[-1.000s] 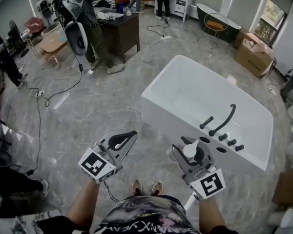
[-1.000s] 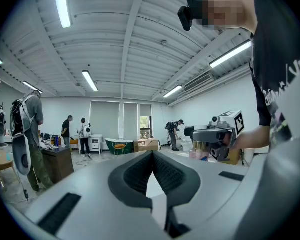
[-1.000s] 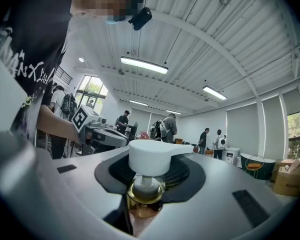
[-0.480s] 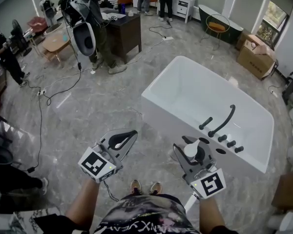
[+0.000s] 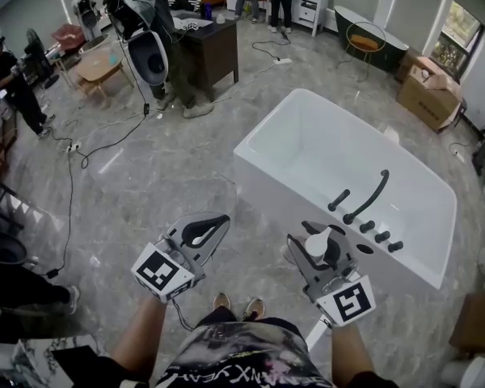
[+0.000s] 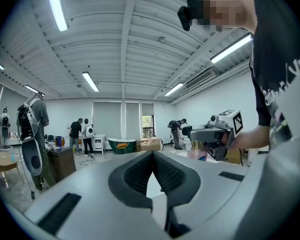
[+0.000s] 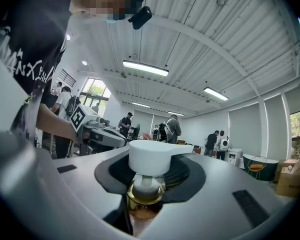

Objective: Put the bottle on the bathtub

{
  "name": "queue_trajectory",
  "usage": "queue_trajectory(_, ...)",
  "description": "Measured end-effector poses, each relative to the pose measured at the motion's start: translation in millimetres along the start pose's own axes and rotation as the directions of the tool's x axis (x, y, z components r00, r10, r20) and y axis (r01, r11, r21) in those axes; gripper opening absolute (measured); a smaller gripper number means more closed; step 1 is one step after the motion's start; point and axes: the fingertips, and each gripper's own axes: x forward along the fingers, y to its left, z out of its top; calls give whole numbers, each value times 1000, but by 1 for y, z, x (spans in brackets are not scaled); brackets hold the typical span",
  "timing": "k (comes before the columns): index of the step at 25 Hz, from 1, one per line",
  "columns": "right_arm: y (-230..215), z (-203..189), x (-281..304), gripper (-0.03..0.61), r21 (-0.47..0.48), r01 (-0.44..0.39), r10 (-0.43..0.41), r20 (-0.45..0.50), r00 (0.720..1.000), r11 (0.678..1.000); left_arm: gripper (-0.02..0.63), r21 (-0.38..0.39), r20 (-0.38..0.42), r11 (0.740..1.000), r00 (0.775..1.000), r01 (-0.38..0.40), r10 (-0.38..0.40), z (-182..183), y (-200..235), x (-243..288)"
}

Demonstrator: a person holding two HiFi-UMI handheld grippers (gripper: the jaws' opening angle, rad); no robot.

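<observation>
bottle: pump dispenser, white pump head (image 7: 149,158) over a gold collar; the body sits below the fingers and is mostly hidden
bottle location: carried in the air in the right gripper (image 5: 323,247), over the floor, just short of the faucet end of the bathtub (image 5: 255,162); not set down yet
right fingers: pinching the bottle at the neck, around the collar, with the pump head standing above the pads
left gripper (image 5: 200,231): fingers pressed together at the tips, nothing between them; held level beside the right one, well apart from it
handling, my read: rigid container, will not deform under the pads. The collar looks smooth and glossy, so probably slippery. Weight depends on fill, which I cannot tell.
grip point: the neck under the collar is the right place, since the collar acts as a stop if it slides. Avoid the pump head; it likely swivels or depresses.
risk: hanging from the neck, the body can swing; the base needs to land flat
placement: flat tub deck near the black faucet (image 5: 370,197) looks usable, but it is narrow and the fittings crowd it
</observation>
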Motion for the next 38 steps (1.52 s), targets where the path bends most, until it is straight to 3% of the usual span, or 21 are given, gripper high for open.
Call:
queue_trajectory(7,-6,-9,-17,130,6,11,-11,-2,1000,1000,11,5,-9,1000,1000,11,-11,-4,-17,8)
queue_trajectory(10,-3,-19,-20,130,13,1,0,-40,999,1000,11,5,-8,1000,1000,16,-16,-6,-17,9)
queue_trajectory(15,-16,-17,-12,130,-1,24,-24,4,1000,1000,11,7,-1,1000,1000,28,-28,-10,-12,23)
queue_trajectory(18,-23,-25,-8,132,5,18,-17,-24,1000,1000,11,9,4,999,999,36,-36,-10,-6,33)
queue_trajectory(38,-105,-52,100,130,12,34,-34,-46,998,999,11,-38,-4,998,999,50,-50,-31,108,112)
